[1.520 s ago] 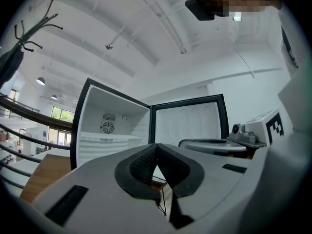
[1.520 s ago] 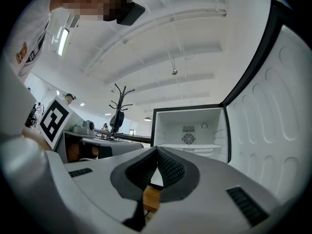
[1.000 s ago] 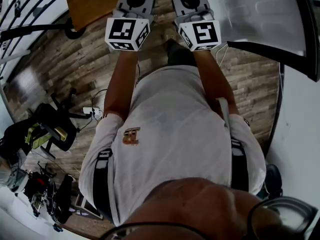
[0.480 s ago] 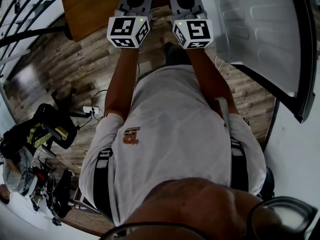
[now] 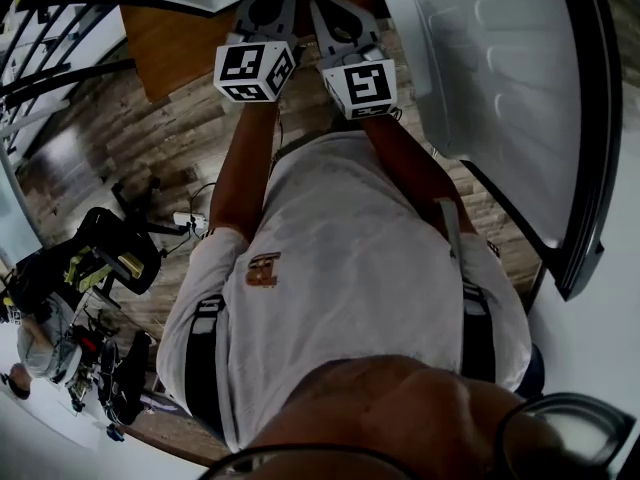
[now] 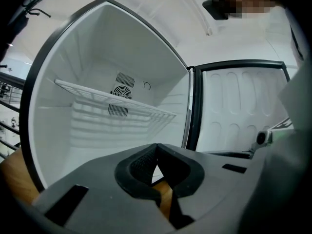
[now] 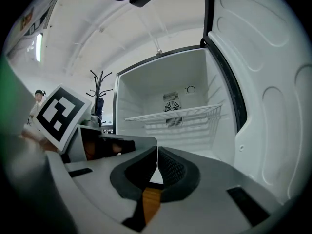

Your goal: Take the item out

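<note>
the person's white shirt [image 5: 340, 258] fills the middle of the head view, both bare arms reaching up the frame. at the end of each arm sits a marker cube: the left cube [image 5: 254, 71] and the right cube [image 5: 359, 86], near each other just above the frame's centre.

the left claw [image 6: 156, 147] is pressed together, its ribbed pads meeting in a thin seam with nothing between them. the right claw [image 7: 157, 152] is pressed together too, and nothing sits between its pads either. in the right gripper view the left cube shows at middle left, just beside the right claw's body.

under both claws a strip of brown bench [image 5: 180, 33] shows; in the head view it lies at upper left, over the plank floor [image 5: 140, 143]. a black chair [image 5: 110, 253] stands at the left edge of that view.

beyond the claws stands a fridge [image 6: 87, 48] with a white inside and a dark rim. its door [image 5: 500, 88] is swung wide to the right of the frame. a wire shelf [image 6: 112, 104] crosses the inside, with a round fan grille [image 6: 122, 91] on the back wall behind it and a small ring [image 6: 146, 86] to the grille's right. left of the fridge in the right gripper view a coat stand [image 7: 97, 89] rises.

where the item lies i cannot tell from any view.
</note>
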A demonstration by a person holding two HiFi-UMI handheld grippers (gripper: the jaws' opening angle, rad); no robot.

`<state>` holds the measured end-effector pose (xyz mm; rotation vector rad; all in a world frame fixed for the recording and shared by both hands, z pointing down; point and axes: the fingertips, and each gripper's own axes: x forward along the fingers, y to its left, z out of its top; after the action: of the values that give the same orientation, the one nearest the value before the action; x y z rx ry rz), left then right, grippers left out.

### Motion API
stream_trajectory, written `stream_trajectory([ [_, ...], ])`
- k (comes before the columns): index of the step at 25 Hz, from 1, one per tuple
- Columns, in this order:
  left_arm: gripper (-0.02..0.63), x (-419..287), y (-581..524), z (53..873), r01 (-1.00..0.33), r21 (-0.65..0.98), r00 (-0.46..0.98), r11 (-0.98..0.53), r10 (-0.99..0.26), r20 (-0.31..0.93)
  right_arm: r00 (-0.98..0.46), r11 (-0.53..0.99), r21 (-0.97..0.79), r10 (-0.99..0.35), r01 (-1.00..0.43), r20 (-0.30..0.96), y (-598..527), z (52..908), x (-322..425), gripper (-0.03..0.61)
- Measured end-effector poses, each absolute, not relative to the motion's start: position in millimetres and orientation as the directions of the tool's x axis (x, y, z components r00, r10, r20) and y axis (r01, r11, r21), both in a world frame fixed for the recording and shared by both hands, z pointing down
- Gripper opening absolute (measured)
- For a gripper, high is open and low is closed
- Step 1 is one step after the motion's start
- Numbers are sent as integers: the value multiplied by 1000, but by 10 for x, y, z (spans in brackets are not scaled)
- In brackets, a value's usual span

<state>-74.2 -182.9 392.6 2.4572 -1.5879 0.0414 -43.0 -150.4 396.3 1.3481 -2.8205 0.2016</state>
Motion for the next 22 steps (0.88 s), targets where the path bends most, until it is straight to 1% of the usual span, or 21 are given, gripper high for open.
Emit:
stream_trajectory([
  [4,18,-734,-2179,4024,-918,173,384,-356,-908,167,-629,620,-117,-775,-776,63,-1808,3996,-323,34],
  [8,18,-706,-2386,4017,-923,195,368,-333,-910,190,-618,602,-163,-783,-782,72,-2031,3978,-234,34],
  [13,18,-664,-2428,4086,-916,255,366,-309,-905,216,-606,562,-275,-788,-780,110,-2068,4173,-172,35],
  [17,18,-815,-2539,4082,-909,314,354,-274,-905,236,-588,520,-341,-798,-783,134,-2172,4212,-258,35],
  [22,20,-916,-2674,4188,-881,421,348,-216,-898,268,-535,422,-473,-835,-773,129,-2328,4276,-236,35],
])
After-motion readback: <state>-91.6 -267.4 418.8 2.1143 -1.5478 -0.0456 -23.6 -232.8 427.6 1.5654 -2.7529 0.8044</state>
